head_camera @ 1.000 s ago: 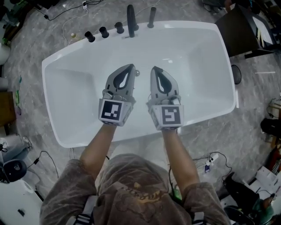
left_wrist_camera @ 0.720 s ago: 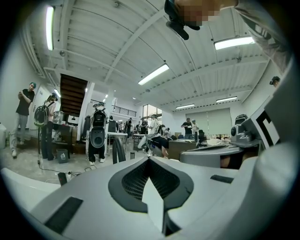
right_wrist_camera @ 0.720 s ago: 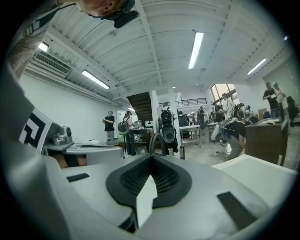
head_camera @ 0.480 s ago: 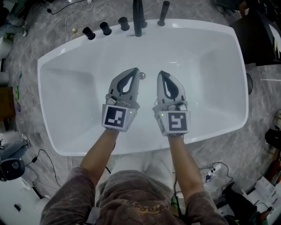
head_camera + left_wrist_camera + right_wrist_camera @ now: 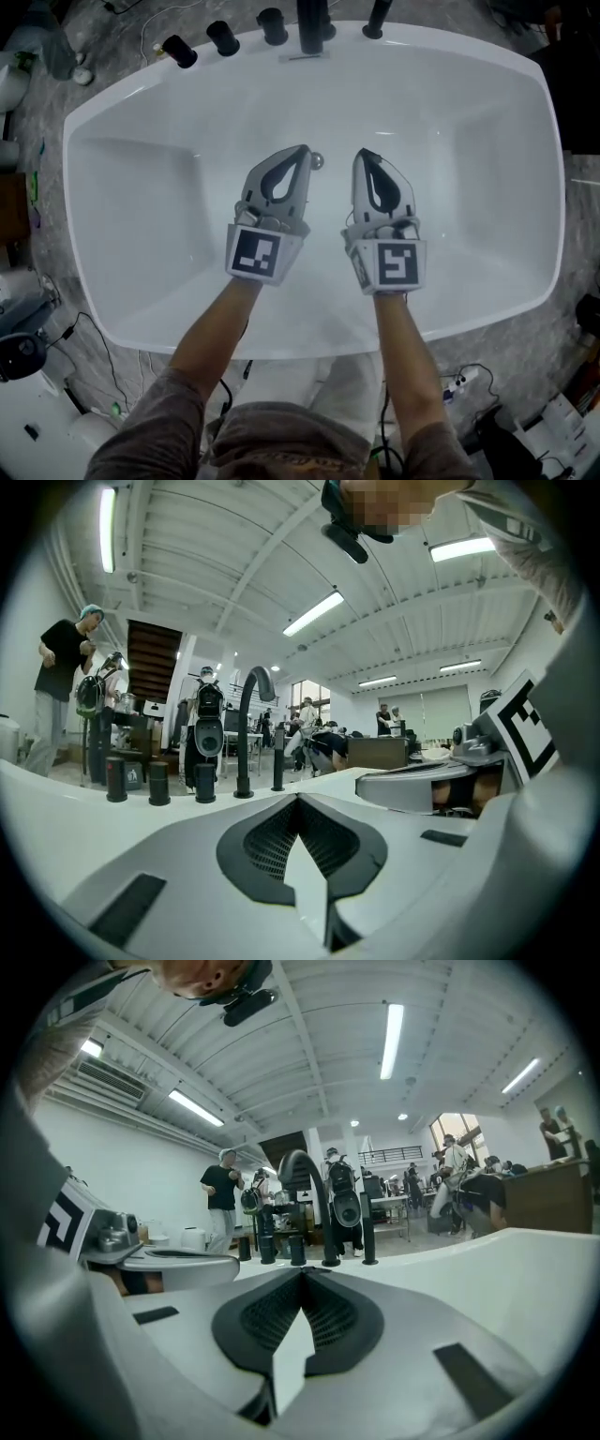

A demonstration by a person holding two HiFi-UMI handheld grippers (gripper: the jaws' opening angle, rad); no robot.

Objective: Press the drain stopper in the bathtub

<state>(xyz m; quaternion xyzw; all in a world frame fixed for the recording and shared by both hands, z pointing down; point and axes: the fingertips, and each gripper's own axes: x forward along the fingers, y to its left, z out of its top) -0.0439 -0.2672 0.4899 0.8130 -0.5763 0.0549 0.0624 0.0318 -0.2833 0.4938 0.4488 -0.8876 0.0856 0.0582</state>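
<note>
White, round-cornered acrylic bathtub, long axis running left to right in the head view, standing on a grey marbled floor. Small round chrome drain stopper: lies on the tub bottom at mid-length, towards the far wall, domed face up; being round, it shows no long axis of its own. Row of black cylindrical tap fittings on the far rim, with a black curved spout among them. Left claw: grey and black, jaws closed tip to tip with nothing between them, pointing towards the far rim, its tip just beside the stopper on the stopper's left; contact cannot be told. Right claw: same make, jaws likewise closed and empty, parallel to the left one, its tip near the stopper on the other side but apart from it. Each claw carries a cube with square markers at its rear. Bare forearms reach in over the near rim.
</note>
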